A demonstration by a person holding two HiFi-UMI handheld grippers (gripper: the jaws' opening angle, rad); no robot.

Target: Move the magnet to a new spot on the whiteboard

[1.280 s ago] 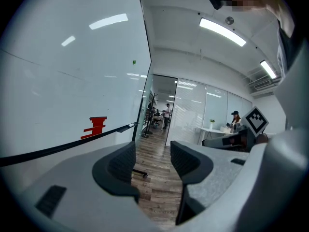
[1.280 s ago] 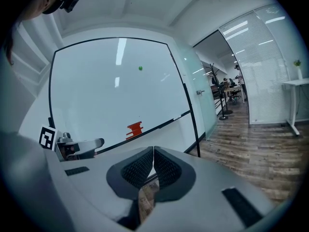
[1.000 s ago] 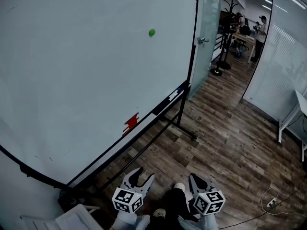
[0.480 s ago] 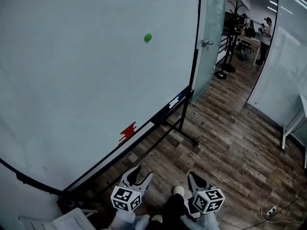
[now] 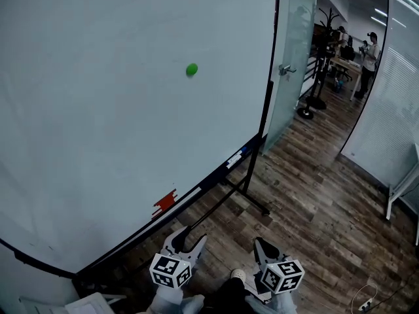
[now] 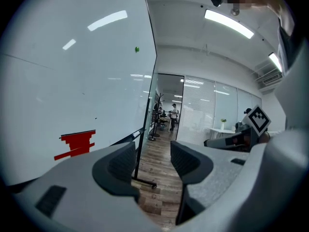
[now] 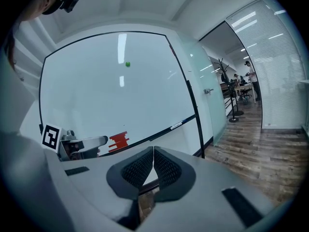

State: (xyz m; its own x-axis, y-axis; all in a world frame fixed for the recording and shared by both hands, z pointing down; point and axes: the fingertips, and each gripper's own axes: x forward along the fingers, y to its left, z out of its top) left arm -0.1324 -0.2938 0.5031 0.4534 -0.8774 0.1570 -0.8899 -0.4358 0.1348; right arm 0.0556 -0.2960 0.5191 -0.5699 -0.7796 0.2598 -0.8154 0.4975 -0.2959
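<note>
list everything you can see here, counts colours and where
whiteboard: 1, white, on a black stand, left and centre
magnet: 1, green, upper part of the whiteboard
red item: 1, red, low on the whiteboard by its tray; too blurred to name
glass door: 1, frosted, right of the whiteboard
coat stand: 1, black, past the door
person: 1, far background, top right
floor: wood planks, brown
left gripper: 1, grey, low in the head view, jaws apart, empty
right gripper: 1, grey, beside it, jaws together, empty

Board face: the whiteboard (image 5: 98, 123) lay open all round the green magnet (image 5: 191, 70).
Low edge: a red patch (image 5: 164, 203) and the marker tray (image 5: 209, 178) stood there.
Floor: the stand's foot (image 5: 252, 203) jutted out.
</note>
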